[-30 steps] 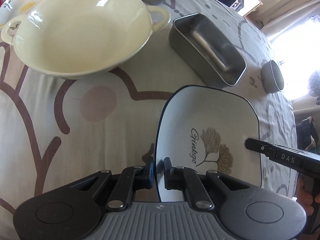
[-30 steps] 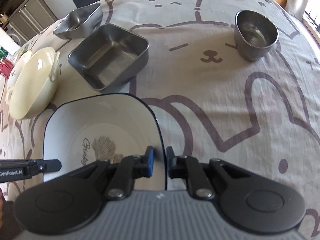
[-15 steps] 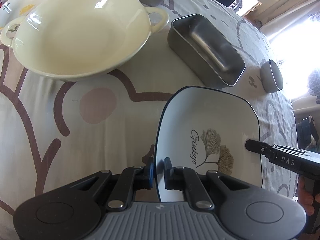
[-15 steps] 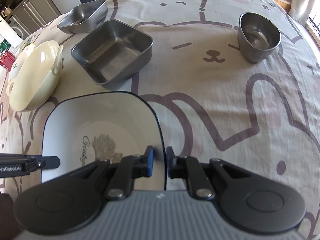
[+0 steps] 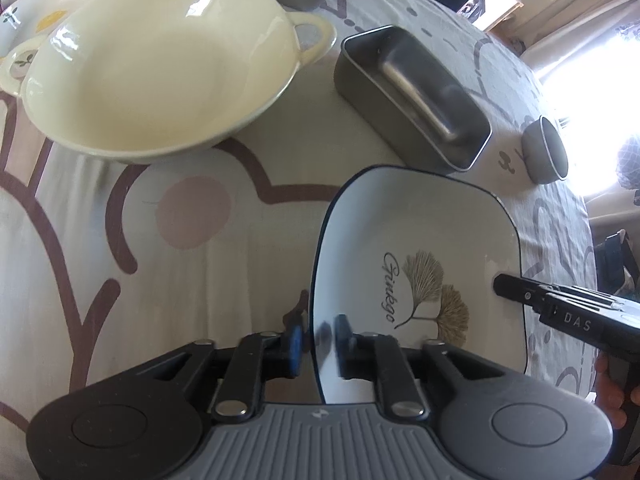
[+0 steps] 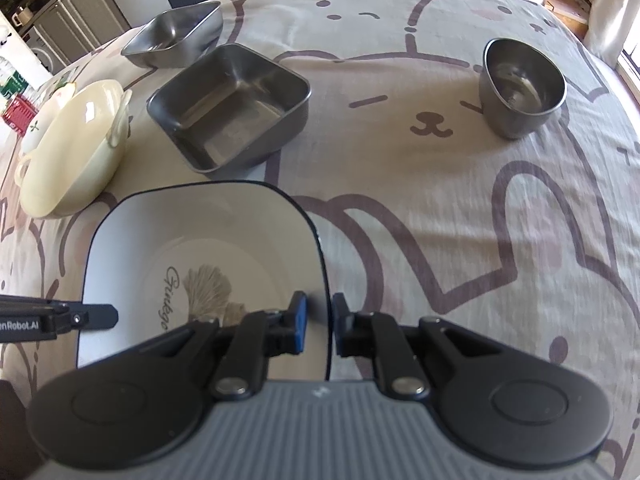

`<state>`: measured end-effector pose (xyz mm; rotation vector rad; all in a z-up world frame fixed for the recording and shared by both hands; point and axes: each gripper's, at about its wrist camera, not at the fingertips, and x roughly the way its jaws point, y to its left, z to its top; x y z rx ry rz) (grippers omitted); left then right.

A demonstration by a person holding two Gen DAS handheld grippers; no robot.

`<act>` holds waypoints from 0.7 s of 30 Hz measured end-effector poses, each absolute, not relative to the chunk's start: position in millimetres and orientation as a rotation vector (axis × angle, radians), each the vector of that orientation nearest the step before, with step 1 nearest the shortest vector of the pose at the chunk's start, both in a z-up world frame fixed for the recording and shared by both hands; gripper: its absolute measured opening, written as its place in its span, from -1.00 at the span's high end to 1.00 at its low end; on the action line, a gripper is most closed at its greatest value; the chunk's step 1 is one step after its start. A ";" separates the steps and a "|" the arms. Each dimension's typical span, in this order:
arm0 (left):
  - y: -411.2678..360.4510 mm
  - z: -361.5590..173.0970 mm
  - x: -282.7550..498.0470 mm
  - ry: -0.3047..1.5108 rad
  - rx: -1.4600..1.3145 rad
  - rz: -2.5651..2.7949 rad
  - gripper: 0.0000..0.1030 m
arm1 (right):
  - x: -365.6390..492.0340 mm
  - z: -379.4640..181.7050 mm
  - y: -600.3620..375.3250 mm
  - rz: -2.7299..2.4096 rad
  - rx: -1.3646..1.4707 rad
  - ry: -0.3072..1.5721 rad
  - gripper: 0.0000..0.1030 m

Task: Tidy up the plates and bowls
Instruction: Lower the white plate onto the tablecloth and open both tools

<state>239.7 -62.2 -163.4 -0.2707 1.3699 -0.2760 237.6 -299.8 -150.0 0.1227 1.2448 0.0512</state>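
Left gripper (image 5: 318, 340) straddles the plate's (image 5: 416, 240) near-left rim, its jaws opening, pads apparently just clear. Right gripper (image 6: 320, 324) straddles the plate's right rim; whether its narrow pads pinch is unclear. The plate lies on the tablecloth (image 6: 440, 200). Beyond: cream bowl (image 5: 160, 68), steel pan (image 6: 230, 106), steel cup (image 6: 522, 86).

Two steel square pans (image 6: 230, 108), one steel cup (image 6: 522, 86), one cream bowl (image 5: 160, 64), one square plate (image 6: 200, 240).

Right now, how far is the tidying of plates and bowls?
Nothing looks stacked yet. In hand: the square plate, right gripper clamped on one rim, left gripper opening its jaws around the other. Left: cream bowl, two steel trays, steel cup stand apart.
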 end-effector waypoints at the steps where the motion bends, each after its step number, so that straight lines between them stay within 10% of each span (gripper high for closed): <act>1: -61.9 -163.1 239.0 1.371 -0.269 -0.270 0.30 | 237.0 -149.9 -300.4 0.050 0.124 1.245 0.63; 21: -62.3 -145.7 220.4 1.301 -0.219 -0.295 -0.64 | 202.8 -140.5 -306.4 0.116 0.098 1.228 -0.41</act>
